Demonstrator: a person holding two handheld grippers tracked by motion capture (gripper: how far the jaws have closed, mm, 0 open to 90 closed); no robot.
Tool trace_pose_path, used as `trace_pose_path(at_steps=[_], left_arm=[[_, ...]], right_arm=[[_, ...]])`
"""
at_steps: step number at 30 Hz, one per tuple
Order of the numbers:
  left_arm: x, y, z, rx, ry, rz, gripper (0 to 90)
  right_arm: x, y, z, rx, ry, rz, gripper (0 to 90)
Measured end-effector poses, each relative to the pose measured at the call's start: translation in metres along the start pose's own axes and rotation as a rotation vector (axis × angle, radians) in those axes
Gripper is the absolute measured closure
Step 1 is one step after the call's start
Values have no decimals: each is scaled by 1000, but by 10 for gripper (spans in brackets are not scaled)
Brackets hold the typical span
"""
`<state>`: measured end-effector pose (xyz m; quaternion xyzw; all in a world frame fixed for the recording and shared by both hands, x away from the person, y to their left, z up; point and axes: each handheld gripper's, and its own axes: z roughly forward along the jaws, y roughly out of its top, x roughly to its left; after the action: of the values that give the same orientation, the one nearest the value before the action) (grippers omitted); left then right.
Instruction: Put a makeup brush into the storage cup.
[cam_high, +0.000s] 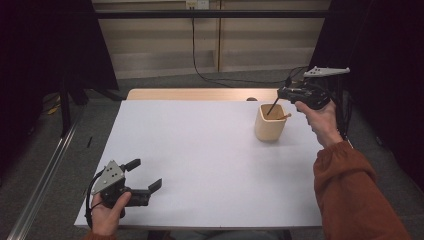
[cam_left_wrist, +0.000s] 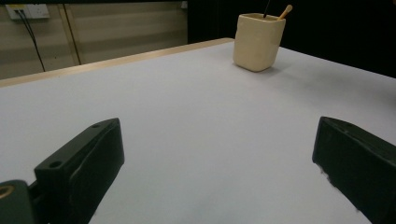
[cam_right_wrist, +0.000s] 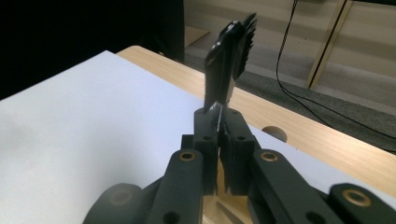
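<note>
High view, seen from above the person's side: the right hand-held gripper (cam_high: 289, 93) hovers over the far right part of the white counter (cam_high: 200, 165), its jaws pressed together on a thin black fork-like utensil (cam_high: 273, 106) whose lower end slants down into a cream square-sided ceramic cup (cam_high: 270, 125). A short wooden stick (cam_high: 284, 117) leans out of the same cup, against its right rim. The hand holding this gripper comes in from the right edge in a rust-orange sleeve (cam_high: 350, 190).

From the right gripper view, the two black jaws stand closed flat against each other, clamping the black utensil (cam_right_wrist: 229, 65), whose toothed end rises blurred above them; the light wooden strip (cam_right_wrist: 299, 126) of the counter's far edge runs behind it.

At the near left corner of the counter, the left hand-held gripper (cam_high: 145, 175) rests in the person's other hand with its jaws spread wide and nothing between them. In the left gripper view the cream cup (cam_left_wrist: 258, 42) stands well apart from those open jaws, across the bare white surface, with the wooden stick (cam_left_wrist: 285, 11) and the dark utensil's handle poking above its rim.

A black cable (cam_high: 200, 65) hangs down the pale wall beyond the counter.
</note>
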<state>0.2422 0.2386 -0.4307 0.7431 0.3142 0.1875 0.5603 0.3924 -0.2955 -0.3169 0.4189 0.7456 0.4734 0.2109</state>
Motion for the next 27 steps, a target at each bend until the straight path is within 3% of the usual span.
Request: trace_pose_path(at_steps=[27], left_arm=[[3,-1,-1,11,4,-2,23]], right_arm=[[-10,-31,18,32,23,48,858]])
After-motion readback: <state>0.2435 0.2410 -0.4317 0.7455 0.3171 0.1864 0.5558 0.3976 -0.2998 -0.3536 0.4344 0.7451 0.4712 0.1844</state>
